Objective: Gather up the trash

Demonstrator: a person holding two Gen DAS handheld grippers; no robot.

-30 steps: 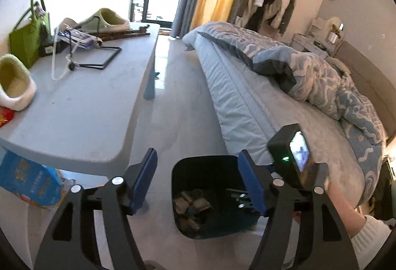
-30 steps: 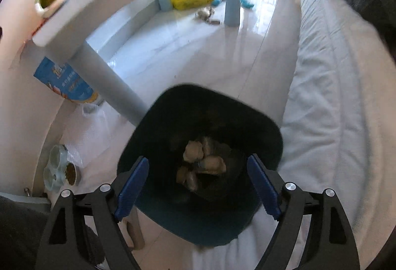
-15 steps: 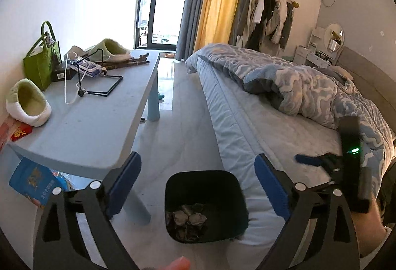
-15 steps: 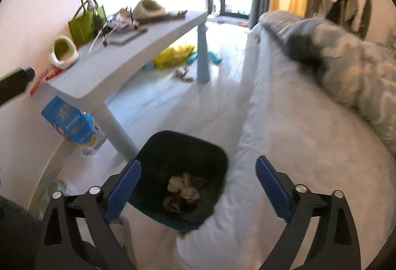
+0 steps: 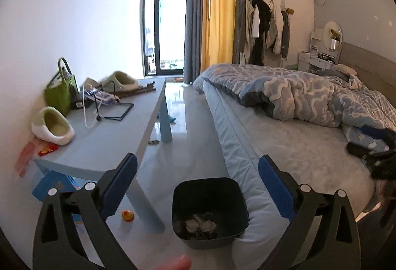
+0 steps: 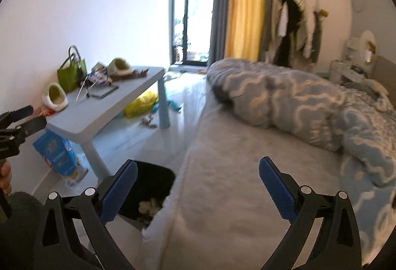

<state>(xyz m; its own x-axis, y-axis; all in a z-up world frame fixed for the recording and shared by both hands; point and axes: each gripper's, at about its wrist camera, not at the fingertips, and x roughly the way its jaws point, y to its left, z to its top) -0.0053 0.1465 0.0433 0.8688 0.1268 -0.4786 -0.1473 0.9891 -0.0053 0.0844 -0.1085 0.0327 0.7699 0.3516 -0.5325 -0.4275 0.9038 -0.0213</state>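
A dark bin (image 5: pixel 188 195) stands on the floor between the table leg and the bed, with crumpled paper trash (image 5: pixel 200 225) at its bottom. My left gripper (image 5: pixel 196 163) hovers above and behind it, its jaws opening wide with nothing between them. My right gripper (image 6: pixel 198 166) hangs open and empty over the bed's edge. From there the bin (image 6: pixel 153 178) lies at the lower left, its trash (image 6: pixel 148 205) partly hidden by the mattress. The left gripper (image 6: pixel 17 121) shows at the left edge of the right wrist view.
A grey-blue table (image 5: pixel 104 141) on the left carries slippers, a green bag (image 5: pixel 59 94) and a wire stand. A blue package (image 6: pixel 55 155) and a yellow bag (image 6: pixel 141 103) lie under it. Small scraps (image 6: pixel 148 120) lie by the far leg. The bed (image 5: pixel 284 146) fills the right.
Both grippers have risen and drawn back from the bin, tilting up toward the room. Their jaws have spread wider. The bin now sits lower and smaller in both views.
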